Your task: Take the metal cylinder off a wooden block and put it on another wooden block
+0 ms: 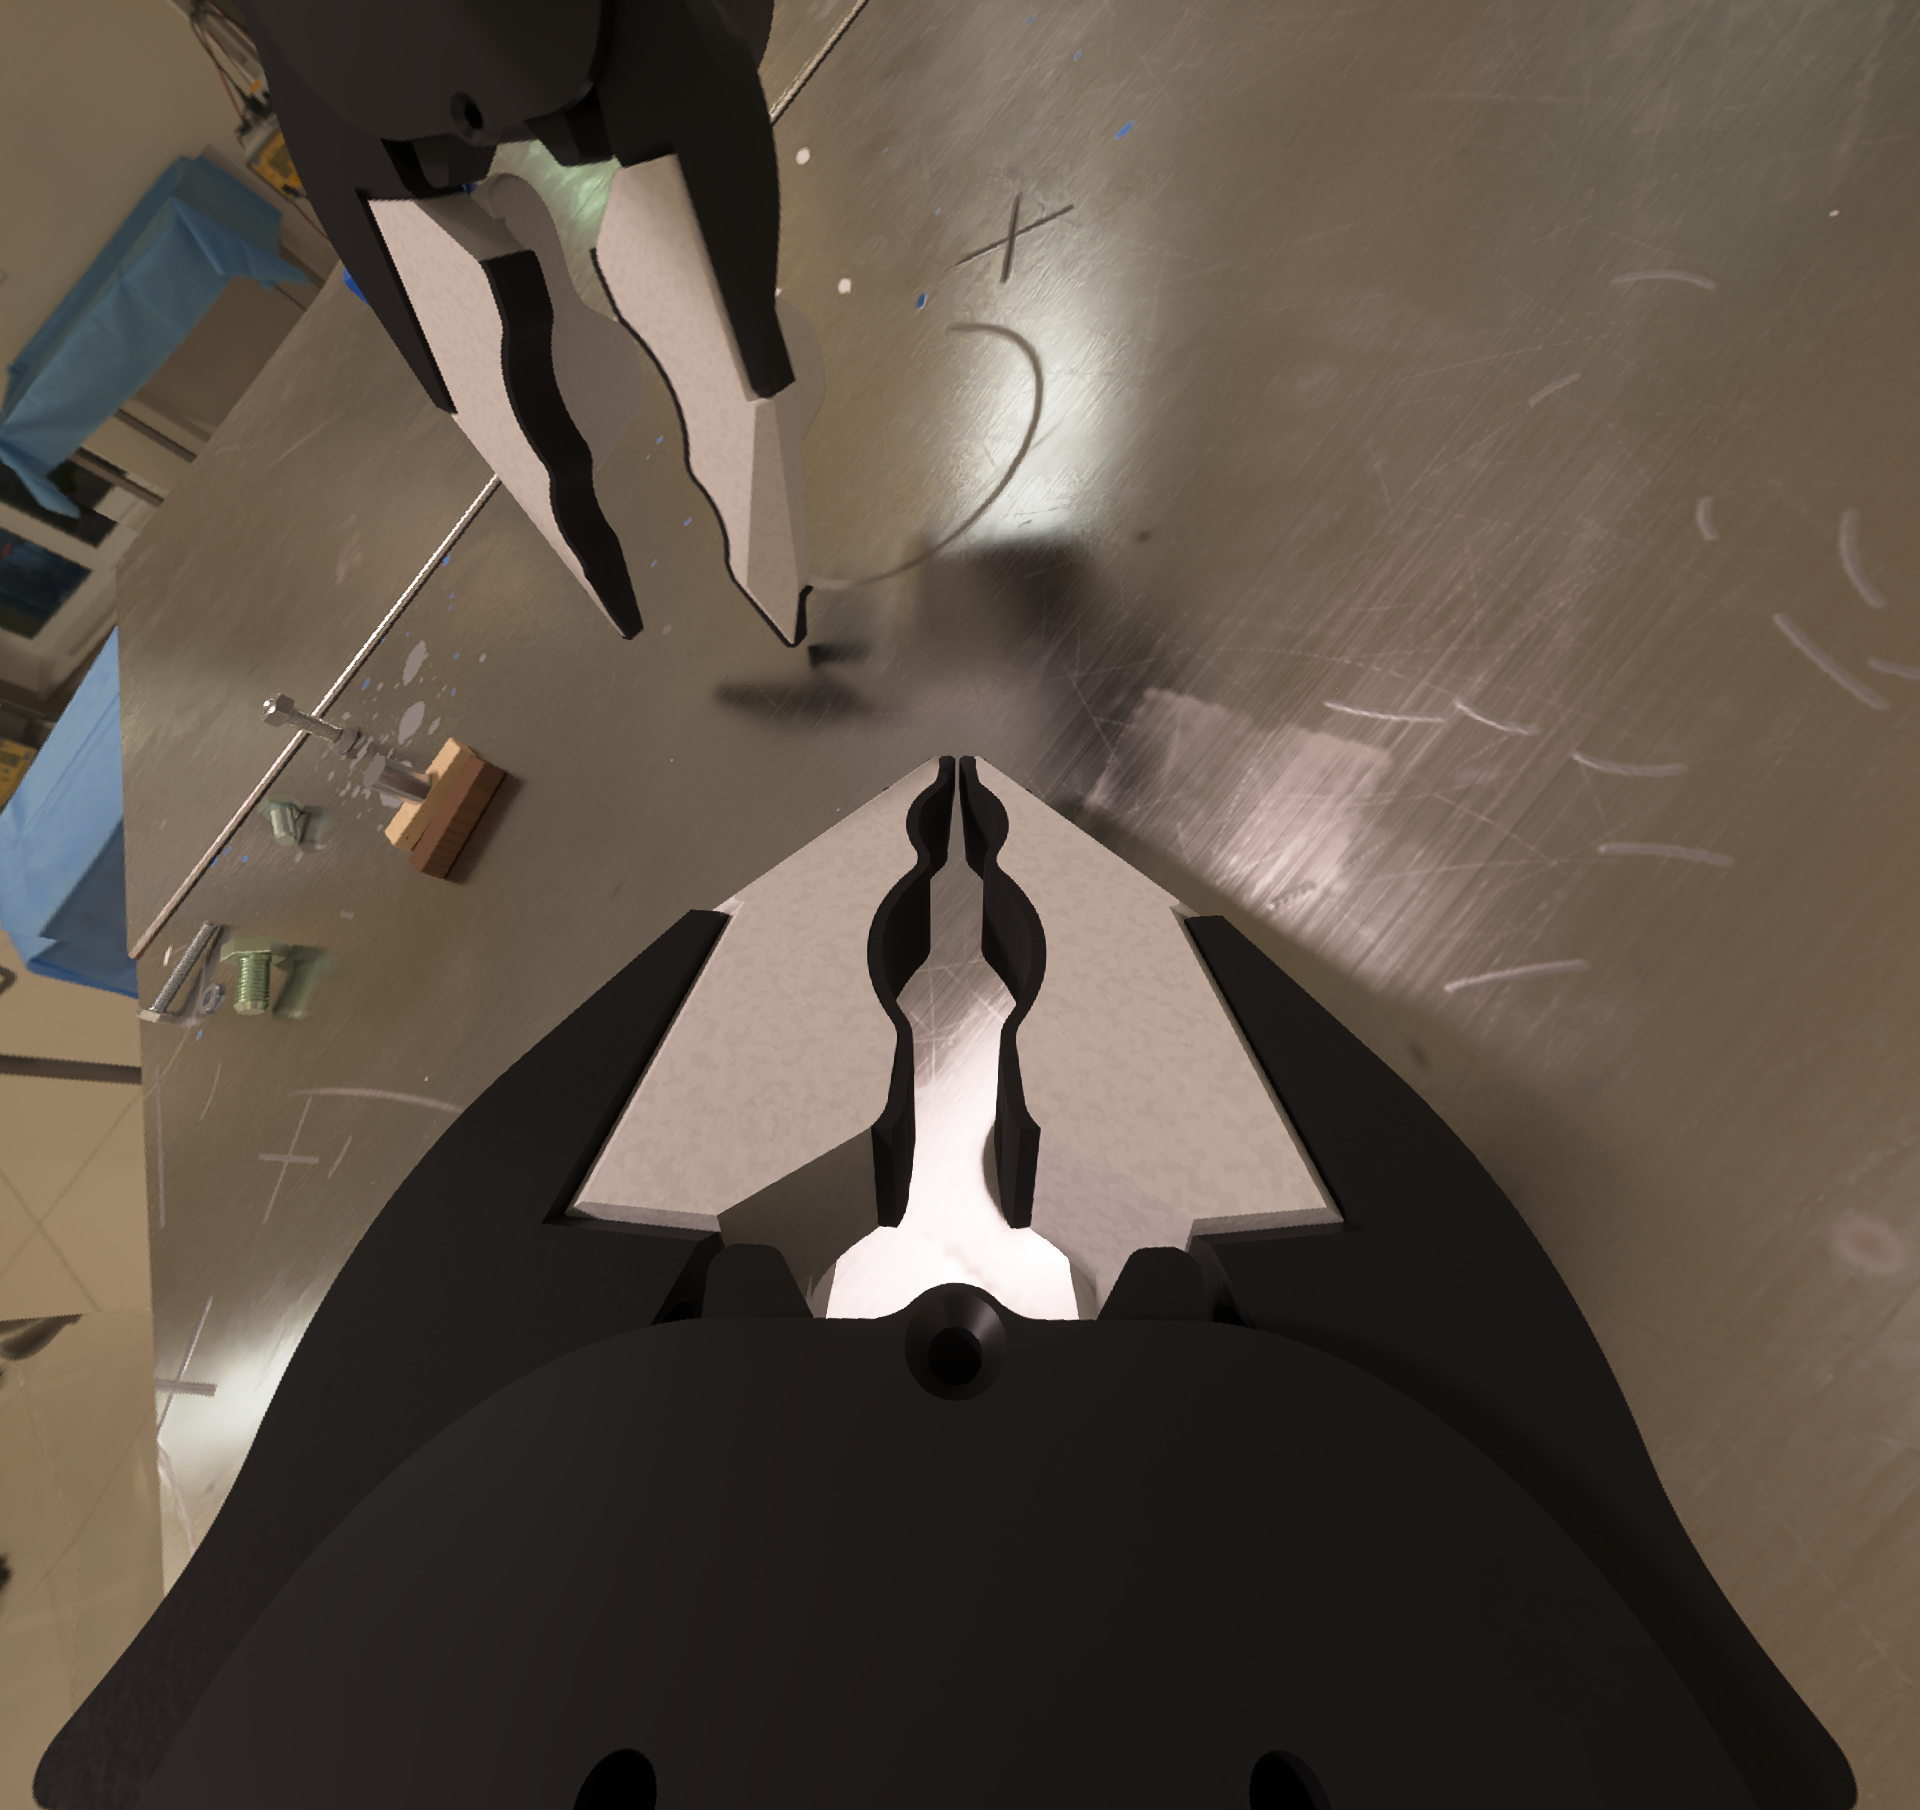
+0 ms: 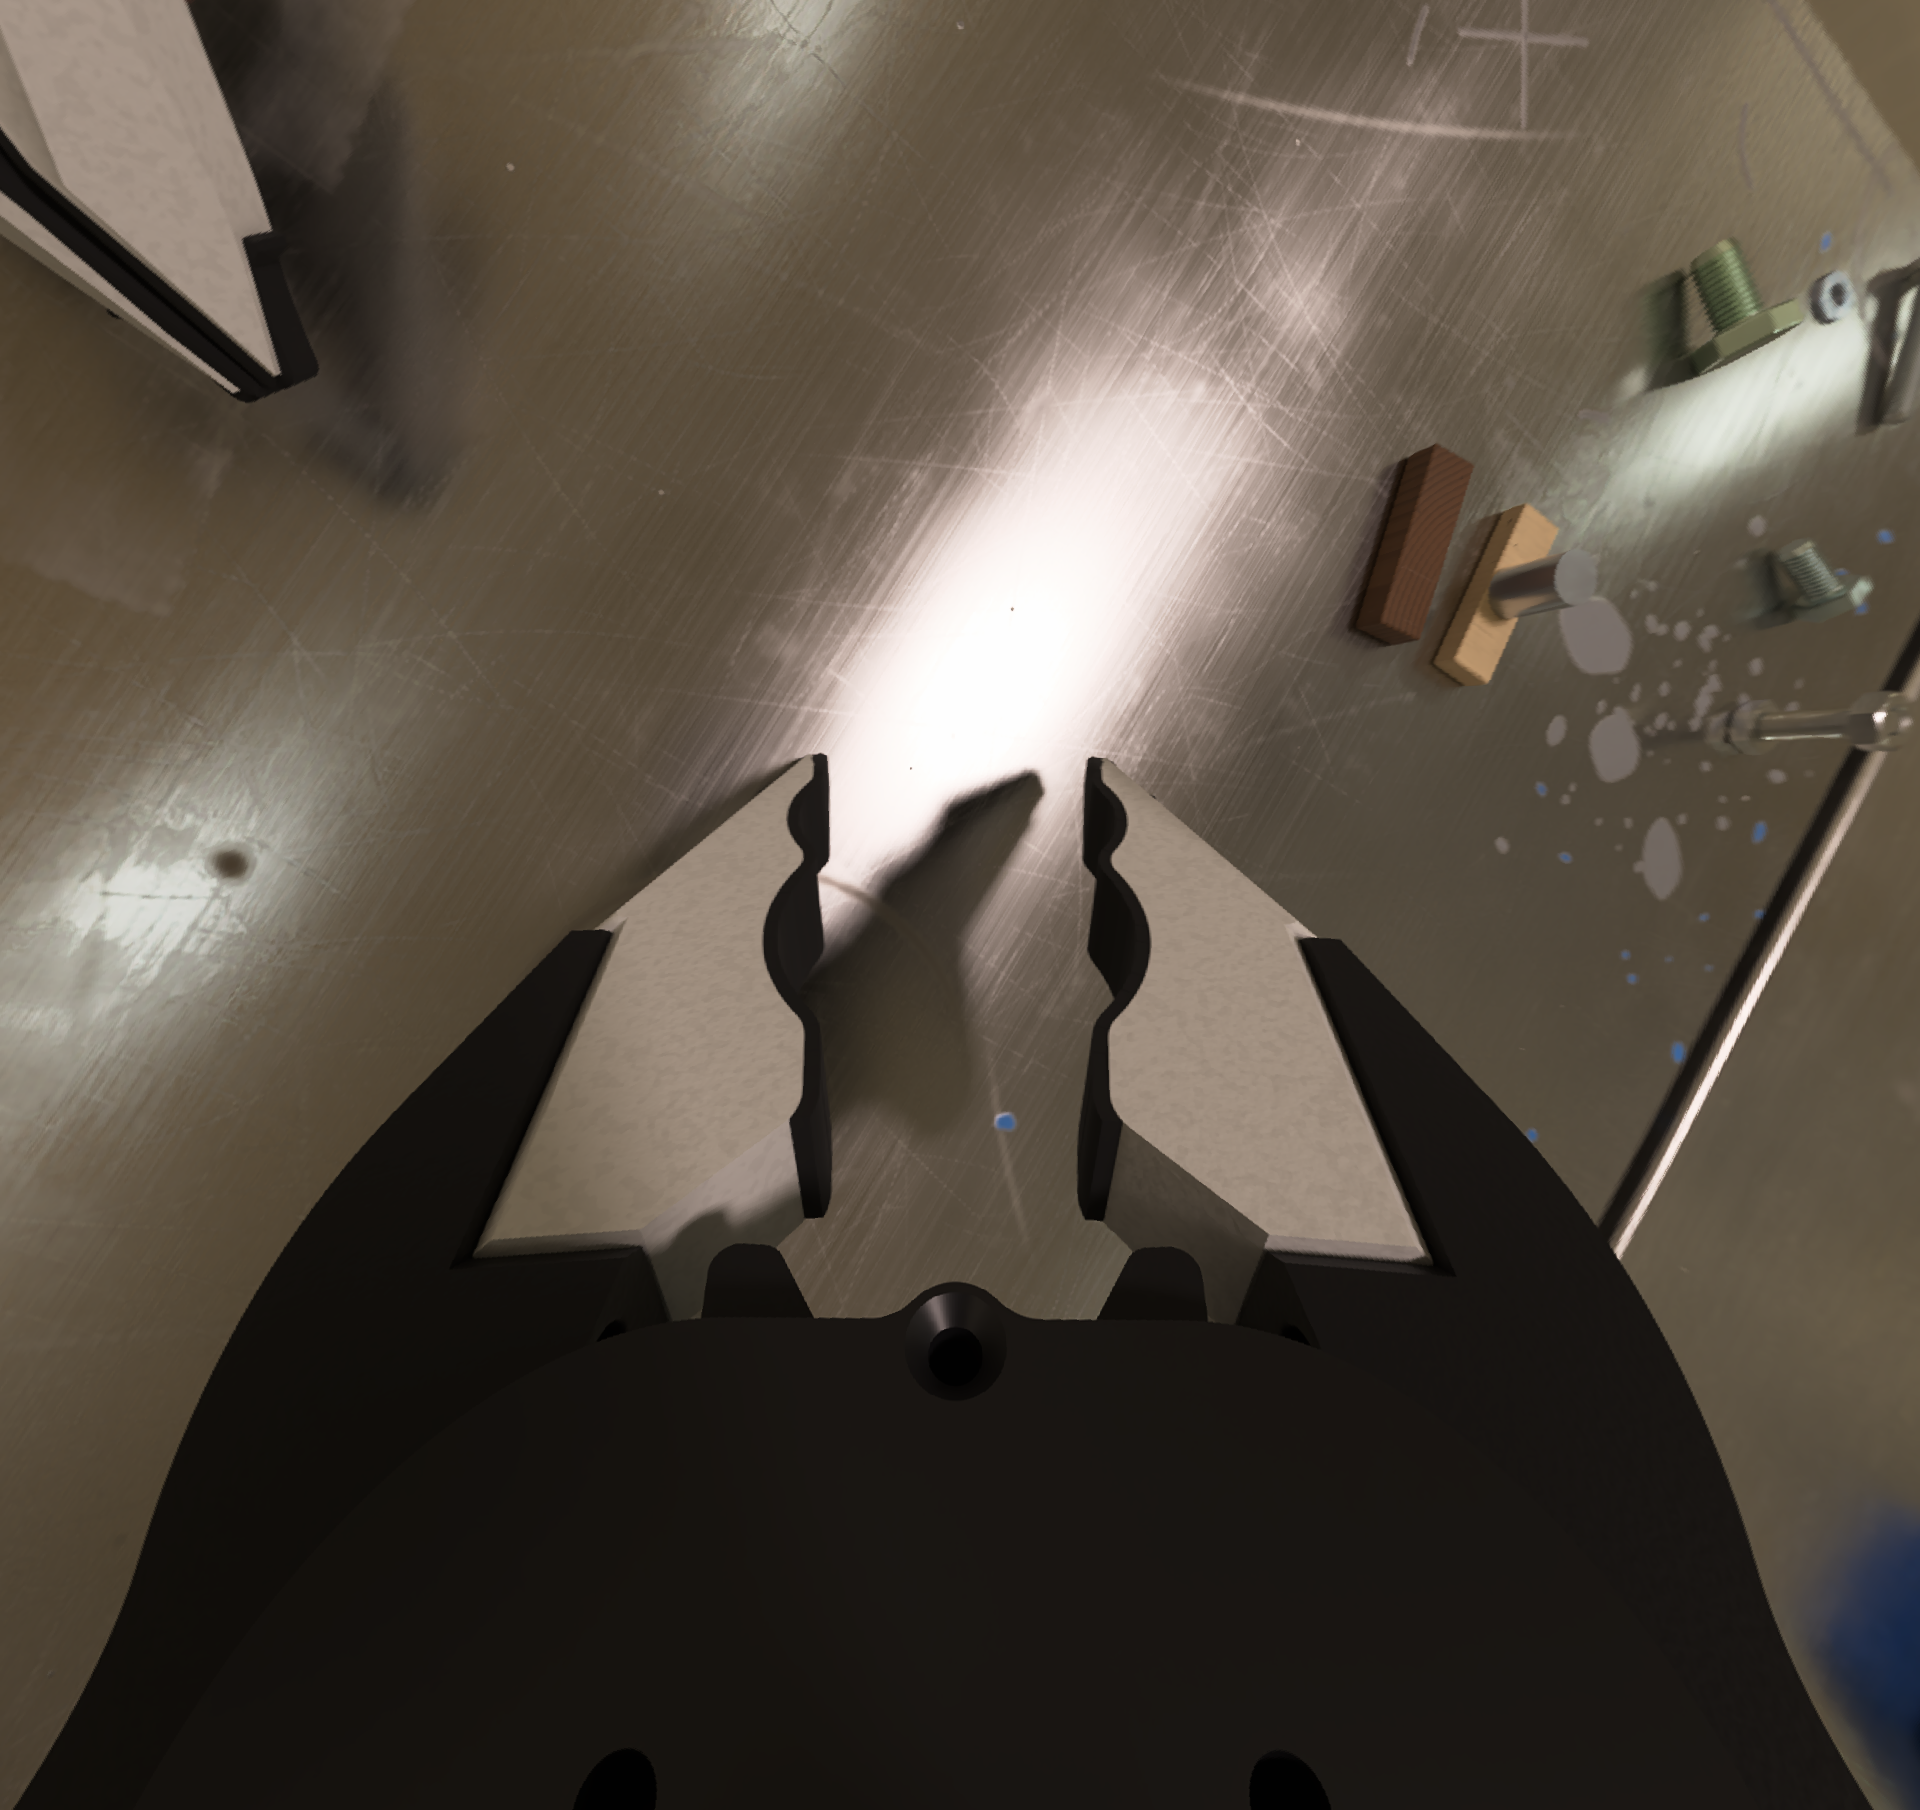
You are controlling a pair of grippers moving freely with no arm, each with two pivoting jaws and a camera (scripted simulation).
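A short metal cylinder stands on a light wooden block. A darker brown wooden block lies right beside it. They sit far right of my right gripper, which is open and empty above the steel table. In the left wrist view the cylinder and the light block with the dark block are far left. My left gripper is shut and empty. The right gripper hangs open ahead of it. The left gripper shows at the top left of the right wrist view.
Green bolts, a washer and a long thin bolt lie around the blocks. A seam runs across the scratched steel table. The table edge is at the left, with blue-covered furniture beyond.
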